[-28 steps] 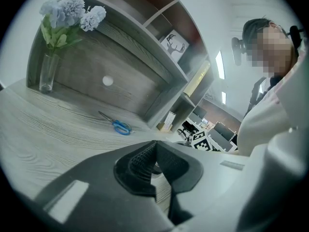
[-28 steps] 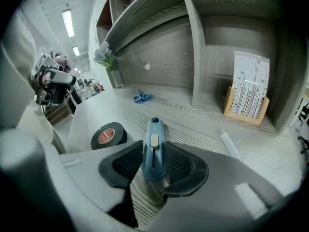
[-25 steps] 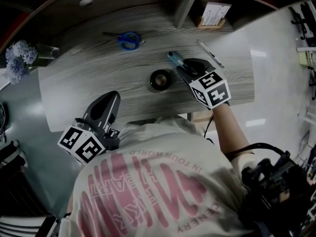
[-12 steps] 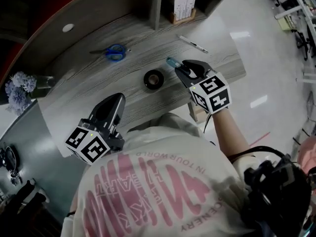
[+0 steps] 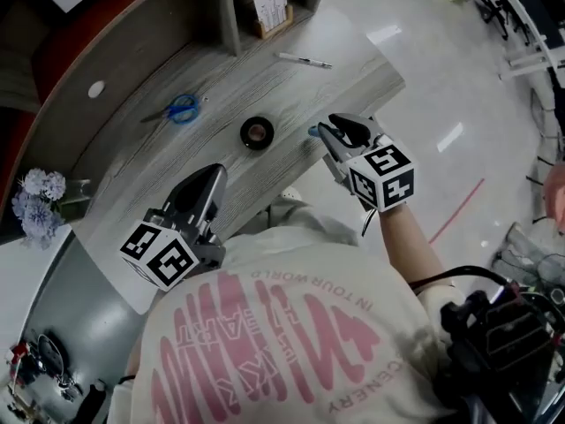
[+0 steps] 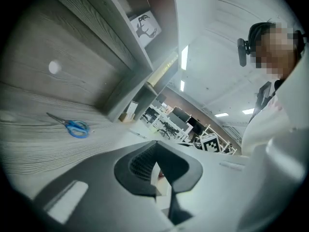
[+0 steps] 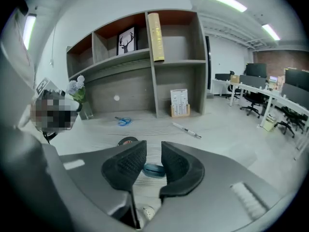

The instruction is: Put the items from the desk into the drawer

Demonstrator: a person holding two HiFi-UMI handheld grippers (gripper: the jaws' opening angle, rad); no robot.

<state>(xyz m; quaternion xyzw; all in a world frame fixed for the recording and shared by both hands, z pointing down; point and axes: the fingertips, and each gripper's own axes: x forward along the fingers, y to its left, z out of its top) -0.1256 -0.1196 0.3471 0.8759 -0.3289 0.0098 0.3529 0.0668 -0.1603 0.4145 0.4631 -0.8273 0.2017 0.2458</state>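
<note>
As its jaws have just closed further, our right gripper (image 7: pixel 152 154) pinches a blue item (image 7: pixel 154 170) jutting beyond its tips.

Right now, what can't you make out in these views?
- Drawer: in no view; in the head view the person's shirt fills the lower frame.
- Blue item: the right gripper view shows only its end between the right tool's jaws, which have just been closing; contact unclear.
- Print on the shelf box: too small, head view.
</note>
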